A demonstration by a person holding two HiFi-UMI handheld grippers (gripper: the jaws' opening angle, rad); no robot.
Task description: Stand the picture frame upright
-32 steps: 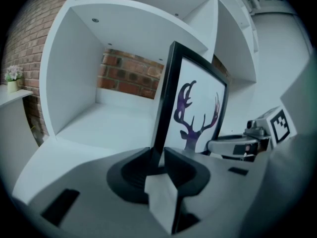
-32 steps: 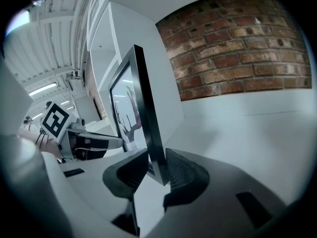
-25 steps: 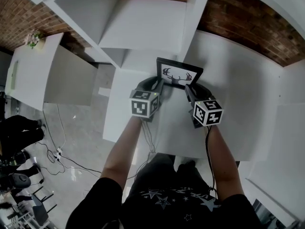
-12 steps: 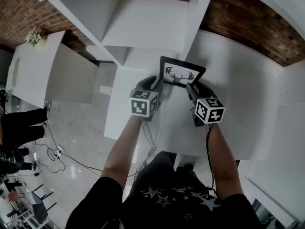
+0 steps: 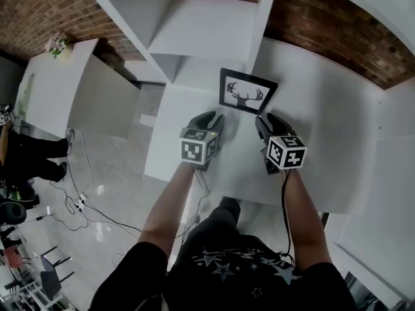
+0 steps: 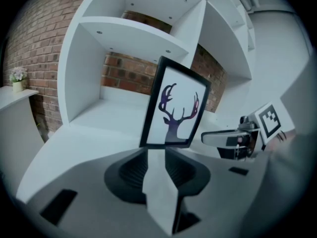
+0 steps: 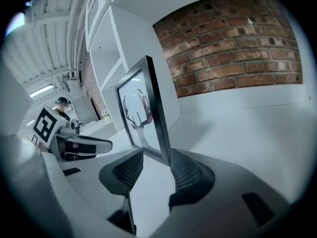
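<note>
The black picture frame (image 5: 246, 91) with a deer-antler print stands upright on the white table (image 5: 311, 135), in front of the shelf unit. My left gripper (image 5: 214, 118) is open just short of the frame's lower left corner. My right gripper (image 5: 264, 120) is open just short of its lower right corner. In the left gripper view the picture frame (image 6: 174, 108) rises just beyond the open left gripper (image 6: 156, 155), and only table shows between the jaws. In the right gripper view the picture frame's (image 7: 141, 110) lower edge sits at the tips of the right gripper (image 7: 156, 157), untouched by the pads.
A white shelf unit (image 5: 201, 37) with open compartments stands right behind the frame. A brick wall (image 5: 337, 31) runs along the back. The table's left edge (image 5: 155, 148) drops to the floor. A small plant (image 5: 57, 44) sits on a side counter.
Both grippers have let go of the frame's lower corners and drawn back toward me. The frame now stands on its own, more upright than before.
</note>
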